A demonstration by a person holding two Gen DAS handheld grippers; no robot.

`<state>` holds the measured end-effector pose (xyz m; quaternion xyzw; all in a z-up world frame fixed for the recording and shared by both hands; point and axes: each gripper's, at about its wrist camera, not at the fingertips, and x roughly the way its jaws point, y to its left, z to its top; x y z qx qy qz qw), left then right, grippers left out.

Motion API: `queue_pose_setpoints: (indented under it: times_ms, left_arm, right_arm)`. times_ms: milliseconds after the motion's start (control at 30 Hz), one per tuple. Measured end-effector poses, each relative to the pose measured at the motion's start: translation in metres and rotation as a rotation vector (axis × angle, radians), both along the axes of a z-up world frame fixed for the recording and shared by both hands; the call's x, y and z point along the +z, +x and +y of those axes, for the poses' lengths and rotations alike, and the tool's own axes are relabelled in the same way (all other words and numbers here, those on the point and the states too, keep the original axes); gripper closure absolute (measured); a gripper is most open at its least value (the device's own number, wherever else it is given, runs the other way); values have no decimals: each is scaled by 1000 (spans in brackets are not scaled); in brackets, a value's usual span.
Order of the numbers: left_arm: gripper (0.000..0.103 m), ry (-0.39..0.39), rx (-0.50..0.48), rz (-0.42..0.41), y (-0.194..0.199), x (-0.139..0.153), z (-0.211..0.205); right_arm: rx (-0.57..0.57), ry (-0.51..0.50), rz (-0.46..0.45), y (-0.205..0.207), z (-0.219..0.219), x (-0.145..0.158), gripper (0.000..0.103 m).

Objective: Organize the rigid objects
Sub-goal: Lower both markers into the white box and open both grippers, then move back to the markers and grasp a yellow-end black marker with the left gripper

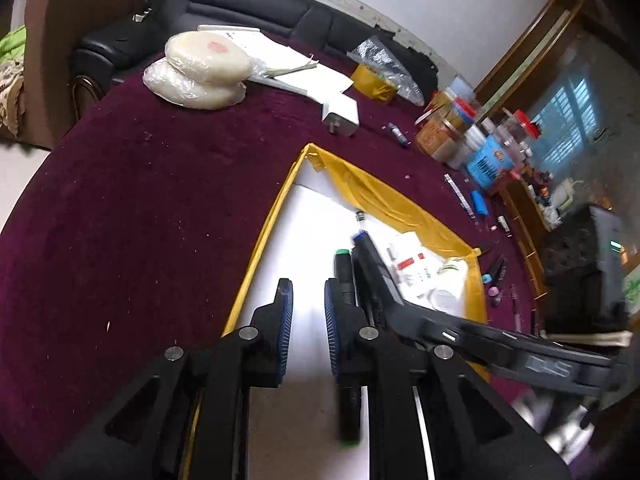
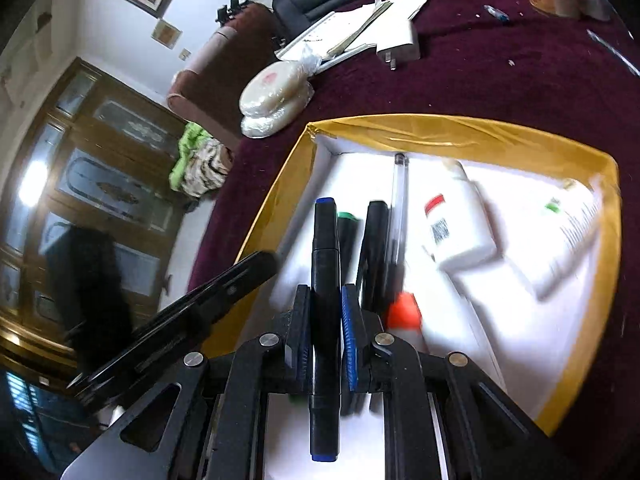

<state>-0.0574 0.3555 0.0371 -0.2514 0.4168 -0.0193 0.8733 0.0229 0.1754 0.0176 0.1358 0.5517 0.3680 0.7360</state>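
A white box with a yellow rim (image 1: 264, 240) (image 2: 440, 128) sits on the purple table. My left gripper (image 1: 308, 292) hangs over its near left part, jaws slightly apart with only the white floor between them. A green-capped black marker (image 1: 343, 268) (image 2: 346, 224) lies in the box just right of its right finger. My right gripper (image 2: 326, 296) is shut on a black marker with blue ends (image 2: 325, 248), held over the box. In the left wrist view the right gripper (image 1: 360, 244) reaches in from the right. Another black marker (image 2: 374, 240) and a clear pen (image 2: 399, 200) lie alongside.
White bottles (image 2: 460, 224) and an orange-capped item (image 2: 406, 312) lie in the box. On the cloth are wrapped round cakes (image 1: 204, 68), a white charger (image 1: 340, 114), papers, yellow tape (image 1: 372, 80), jars (image 1: 448, 128) and several small pens and tubes (image 1: 494, 276) right of the box.
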Motion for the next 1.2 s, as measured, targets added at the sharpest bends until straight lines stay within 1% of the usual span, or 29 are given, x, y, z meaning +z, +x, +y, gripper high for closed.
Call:
queue_pose_setpoints:
  times_ms: [33, 100, 133, 167, 200, 233, 267, 333, 400, 467, 567, 733, 867, 933, 967, 1000, 1033, 1067, 1100, 1133, 1200]
  left_arm:
    - [85, -7, 1, -12, -5, 4, 0]
    - [69, -5, 8, -43, -15, 14, 0]
    - [64, -4, 13, -59, -20, 18, 0]
    - [53, -6, 21, -74, -25, 22, 0]
    - [47, -17, 31, -94, -32, 27, 0]
    - [46, -30, 37, -108, -38, 30, 0]
    - [45, -47, 39, -121, -44, 33, 0]
    - [45, -61, 38, -134, -49, 37, -3]
    - [41, -64, 41, -142, -53, 41, -9]
    - [37, -66, 38, -143, -55, 43, -17]
    - [32, -65, 33, -142, -55, 42, -28]
    - [31, -34, 10, -85, -42, 32, -49]
    - [31, -20, -41, -77, -37, 29, -69]
    - [31, -58, -85, -66, -26, 20, -78]
    - [31, -89, -99, -56, -19, 14, -79]
    - [31, -138, -112, -38, -10, 5, -78]
    - [31, -188, -113, -11, -1, -6, -75]
    - [32, -217, -97, 25, 4, -16, -71]
    - [34, -253, -59, 60, 8, -25, -65]
    - [33, -255, -13, 45, 6, -23, -58]
    - [33, -224, 39, 55, 1, -17, -50]
  right_arm:
    - [0, -18, -9, 1, 4, 0, 89]
    - [-2, -50, -31, 3, 12, -1, 89]
    - [-6, -68, -46, 4, 14, -1, 89]
    - [-13, -86, -59, 5, 15, -1, 89]
    - [-21, -104, -73, 5, 16, -2, 89]
    - [-26, -117, -89, 6, 17, -2, 87]
    - [-30, -129, -100, 6, 17, -3, 82]
    - [-40, -132, -111, 7, 15, -3, 80]
    - [-39, -120, -118, 6, 12, -1, 78]
    - [-43, -124, -147, 5, 6, 6, 69]
    - [-64, -109, -192, 2, -14, 21, 61]
    - [-137, -94, -246, 3, -60, 36, 59]
    - [-188, -88, -265, 0, -106, 40, 59]
    - [-219, -121, -301, -1, -131, 43, 59]
    - [-237, -139, -316, -1, -142, 43, 59]
    - [-260, -155, -326, -1, -156, 43, 59]
    - [-288, -165, -326, 0, -173, 42, 59]
    - [-312, -165, -317, 2, -186, 41, 59]
    - [-338, -156, -300, 3, -202, 38, 59]
    - [-363, -140, -279, 5, -217, 36, 59]
    - [-407, -115, -249, 5, -241, 32, 59]
